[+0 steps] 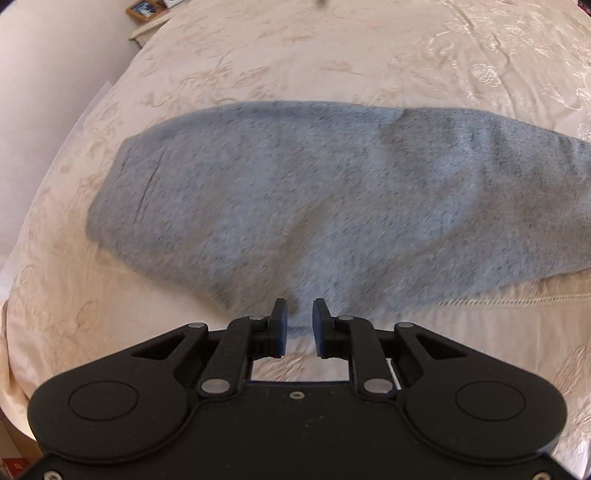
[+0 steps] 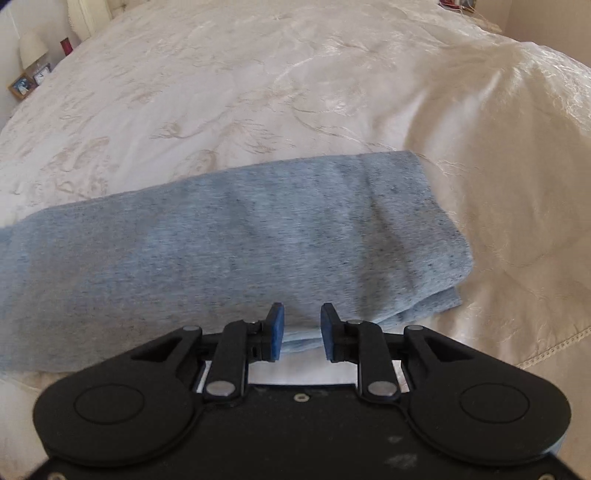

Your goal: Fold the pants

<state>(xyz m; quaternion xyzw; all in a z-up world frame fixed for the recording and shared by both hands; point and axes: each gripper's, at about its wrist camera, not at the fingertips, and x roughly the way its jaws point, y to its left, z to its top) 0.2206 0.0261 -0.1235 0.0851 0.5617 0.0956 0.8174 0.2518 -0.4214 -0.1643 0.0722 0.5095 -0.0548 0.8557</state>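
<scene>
Grey-blue heathered pants [image 1: 314, 203] lie folded into a long band across a cream bedspread [image 1: 295, 55]. My left gripper [image 1: 300, 325] sits at the band's near edge. Its jaws stand a little apart, and a tongue of the fabric reaches between the blue pads [image 1: 279, 328]. In the right wrist view the pants [image 2: 221, 251] end at a layered right-hand edge, with a lower layer peeking out. My right gripper [image 2: 303, 326] is at the near edge close to that end. Its jaws are also slightly apart, with the fabric's edge lying between them.
The embroidered bedspread [image 2: 258, 92] extends far beyond the pants and rises in a hump at the right. At the far left stand a lamp [image 2: 31, 48] and a framed picture [image 2: 22, 85]. The left wrist view also catches the framed picture [image 1: 144, 9]. The bed's left edge drops away.
</scene>
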